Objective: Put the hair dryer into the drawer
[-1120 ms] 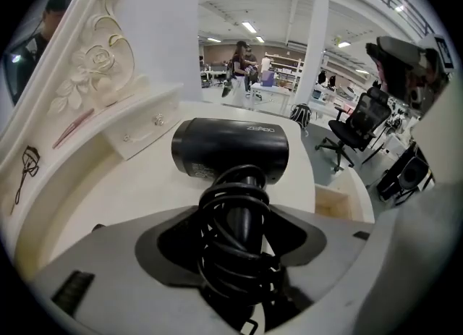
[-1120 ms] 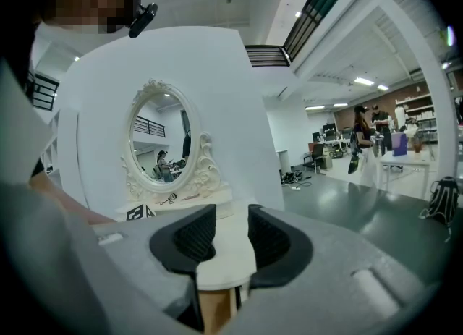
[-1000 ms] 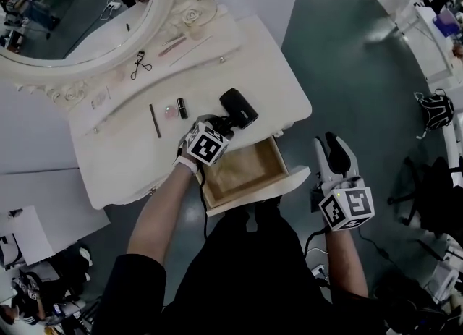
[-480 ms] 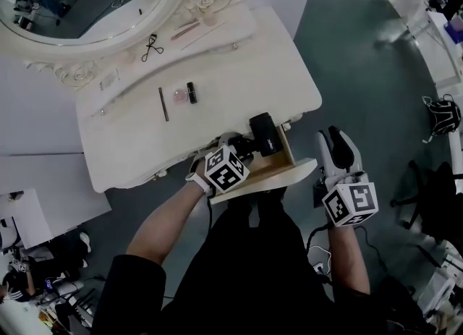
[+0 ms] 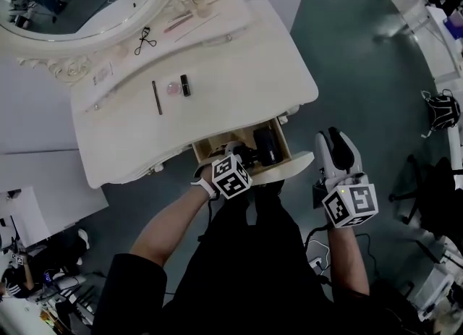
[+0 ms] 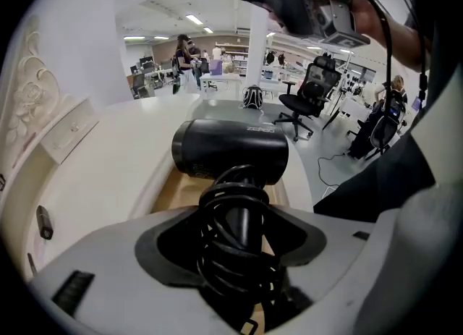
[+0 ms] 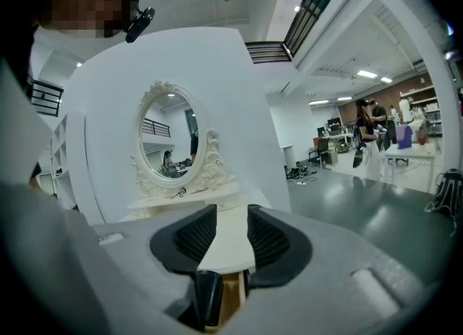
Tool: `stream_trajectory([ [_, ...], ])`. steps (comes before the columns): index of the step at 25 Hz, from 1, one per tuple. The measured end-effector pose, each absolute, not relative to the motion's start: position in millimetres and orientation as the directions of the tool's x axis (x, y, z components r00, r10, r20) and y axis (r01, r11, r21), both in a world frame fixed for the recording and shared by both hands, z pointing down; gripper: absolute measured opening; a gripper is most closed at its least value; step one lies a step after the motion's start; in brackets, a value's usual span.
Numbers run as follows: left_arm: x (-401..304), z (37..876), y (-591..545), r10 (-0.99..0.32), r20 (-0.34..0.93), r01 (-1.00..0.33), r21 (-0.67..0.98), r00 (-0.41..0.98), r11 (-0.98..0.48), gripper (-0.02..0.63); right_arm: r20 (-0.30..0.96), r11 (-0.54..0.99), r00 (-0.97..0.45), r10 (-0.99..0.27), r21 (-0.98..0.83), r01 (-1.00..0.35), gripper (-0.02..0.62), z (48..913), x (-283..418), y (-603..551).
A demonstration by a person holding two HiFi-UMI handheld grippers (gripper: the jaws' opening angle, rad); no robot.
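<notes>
The black hair dryer (image 5: 265,145) lies over the inside of the open wooden drawer (image 5: 205,154) at the front of the white dressing table (image 5: 239,66). My left gripper (image 5: 248,158) is shut on its handle, which has the cord wound round it (image 6: 235,232). The barrel (image 6: 231,149) points across just beyond the jaws, above the drawer's wooden floor (image 6: 168,187). My right gripper (image 5: 333,142) hovers beside the drawer's right end, over the floor. Its jaws stand apart with nothing between them (image 7: 231,234). It also shows at the top of the left gripper view as the right gripper (image 6: 311,1).
An oval mirror (image 5: 72,1) stands at the back of the table. On the tabletop lie a thin black stick (image 5: 155,98), a pink item (image 5: 172,89), a dark lipstick (image 5: 185,85) and an eyelash curler (image 5: 145,37). A backpack (image 5: 439,109) sits on the floor at the right.
My left gripper has carried the hair dryer off the tabletop, over the front edge and down into the open drawer. The right gripper has hardly moved.
</notes>
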State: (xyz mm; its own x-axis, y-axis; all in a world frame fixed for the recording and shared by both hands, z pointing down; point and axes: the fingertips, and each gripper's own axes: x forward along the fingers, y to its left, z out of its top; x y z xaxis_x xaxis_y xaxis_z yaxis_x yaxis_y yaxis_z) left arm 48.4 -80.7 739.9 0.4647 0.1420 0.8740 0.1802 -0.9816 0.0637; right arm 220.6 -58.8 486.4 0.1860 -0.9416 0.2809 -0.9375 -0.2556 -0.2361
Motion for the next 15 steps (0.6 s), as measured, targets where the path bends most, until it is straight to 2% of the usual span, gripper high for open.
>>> stream_trajectory([
  [15, 57.1, 819.2, -88.4, 0.146, 0.902, 0.180, 0.078, 0.406, -0.981, 0.270, 0.330, -0.259, 0.175, -0.928, -0.231, -0.938, 0.132, 506.9, 230.1, -58.9],
])
